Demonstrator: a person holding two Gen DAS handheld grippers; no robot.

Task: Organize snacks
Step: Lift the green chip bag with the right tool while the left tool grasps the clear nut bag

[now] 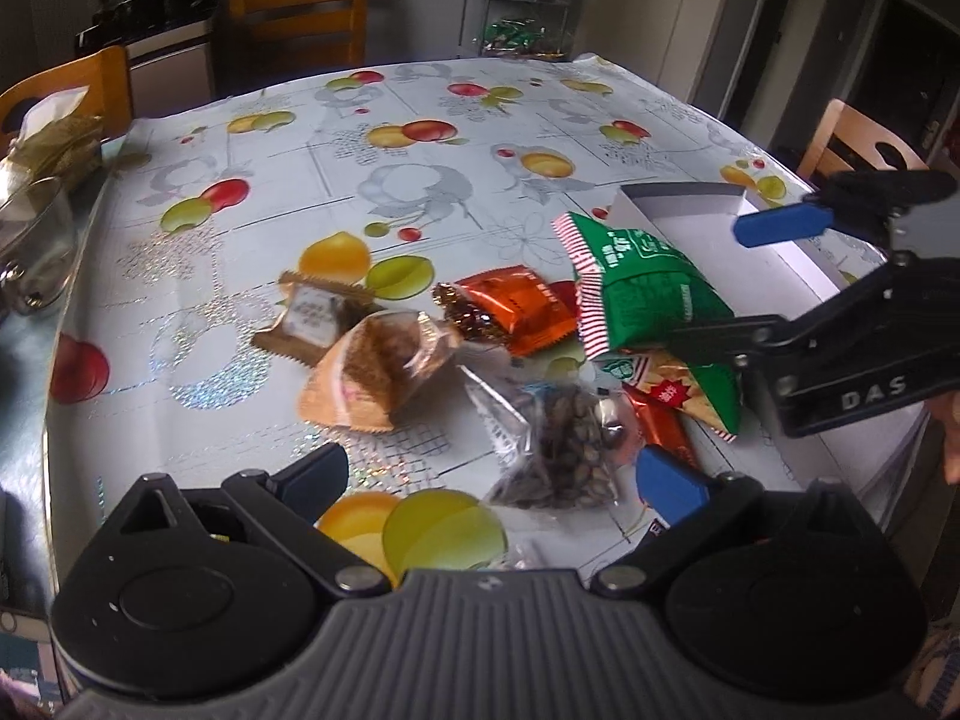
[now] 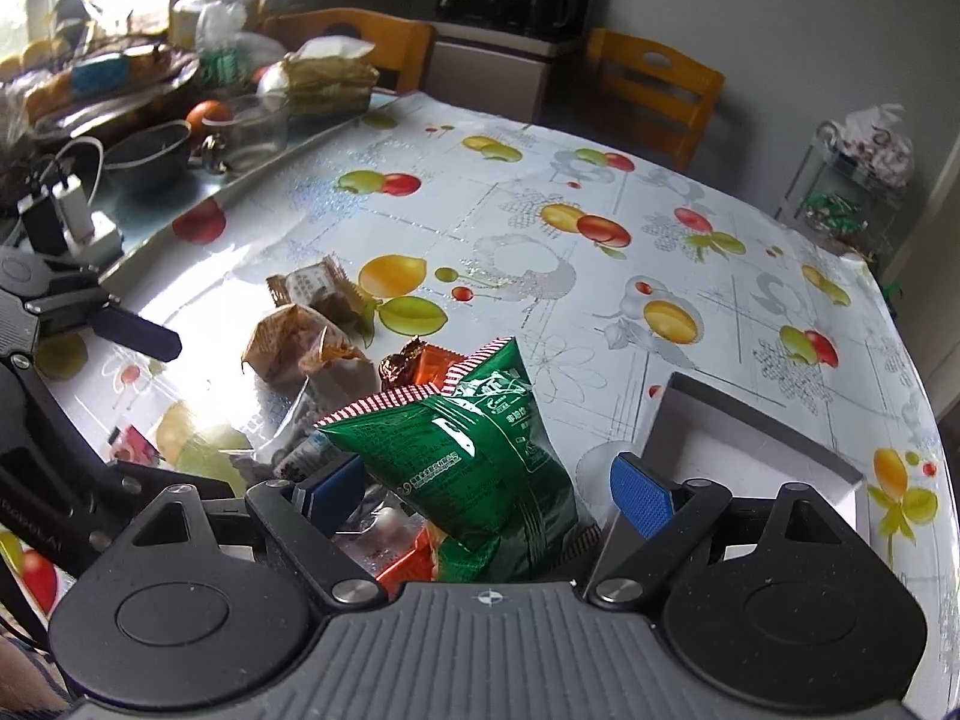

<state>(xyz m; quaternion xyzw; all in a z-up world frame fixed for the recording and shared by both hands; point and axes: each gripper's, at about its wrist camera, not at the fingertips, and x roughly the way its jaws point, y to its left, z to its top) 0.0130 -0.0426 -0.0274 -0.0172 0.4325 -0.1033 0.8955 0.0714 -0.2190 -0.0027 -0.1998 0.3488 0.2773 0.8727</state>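
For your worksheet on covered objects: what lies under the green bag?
Under the green bag, parts of an orange packet and a red-and-tan packet show, resting on the table. Their covered parts, and anything else beneath, cannot be seen.

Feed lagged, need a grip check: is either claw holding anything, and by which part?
The right claw straddles the green crinkly snack bag near its lower half, fingers wide apart, so no clamp shows. The left claw holds nothing.
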